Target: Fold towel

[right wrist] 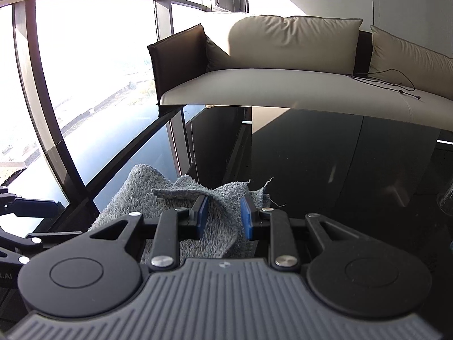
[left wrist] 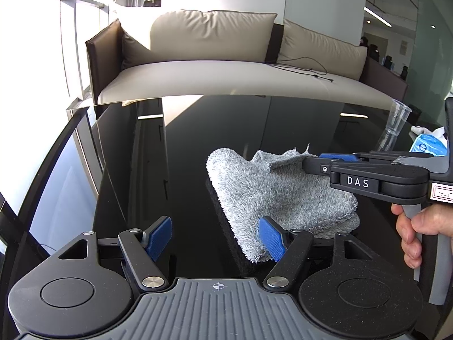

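We judge the fold half done: the grey towel (left wrist: 271, 187) lies bunched on the black table (left wrist: 184, 141), right gripper (right wrist: 223, 212) pinching its raised corner, left gripper (left wrist: 215, 238) spread beside its near edge.

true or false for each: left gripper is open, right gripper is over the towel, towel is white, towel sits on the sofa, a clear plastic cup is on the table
1. The left gripper is open. True.
2. The right gripper is over the towel. True.
3. The towel is white. False: it is grey.
4. The towel sits on the sofa. False: it lies on the black table.
5. A clear plastic cup stands on the table. True.
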Available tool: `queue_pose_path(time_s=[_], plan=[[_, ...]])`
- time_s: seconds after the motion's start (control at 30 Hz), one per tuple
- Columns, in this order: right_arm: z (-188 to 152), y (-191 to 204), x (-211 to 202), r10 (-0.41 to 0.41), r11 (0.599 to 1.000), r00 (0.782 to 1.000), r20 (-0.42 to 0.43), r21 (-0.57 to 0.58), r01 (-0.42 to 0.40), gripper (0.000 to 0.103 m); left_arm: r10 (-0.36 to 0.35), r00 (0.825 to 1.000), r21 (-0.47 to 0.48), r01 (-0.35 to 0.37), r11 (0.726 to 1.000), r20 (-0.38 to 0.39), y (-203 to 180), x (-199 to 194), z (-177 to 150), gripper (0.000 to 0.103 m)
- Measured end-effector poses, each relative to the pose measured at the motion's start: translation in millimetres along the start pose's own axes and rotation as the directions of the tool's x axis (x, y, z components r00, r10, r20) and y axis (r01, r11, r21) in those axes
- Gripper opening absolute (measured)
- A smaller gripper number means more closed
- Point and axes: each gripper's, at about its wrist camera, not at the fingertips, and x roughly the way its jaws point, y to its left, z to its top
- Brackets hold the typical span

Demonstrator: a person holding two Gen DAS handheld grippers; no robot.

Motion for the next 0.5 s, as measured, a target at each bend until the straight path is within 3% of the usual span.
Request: queue_pose_path(time_s=[0.3,0.5], plan=[[1.5,-24.5,6.6,-0.07,0.993,0.997,-0.011,0.095,0.071,0.026,0.0,1.0,0.0,0.0,1.0,-0.001,-0.5,1.2,0.5,0.065],[0.8,-26.3,3.6,-0.065,0.993,0.998,-0.014,0.1,0.066,0.027,0.009,1.0,-0.008,-0.009,1.0,-0.003,-0.2,3.3,0.9,0.065]])
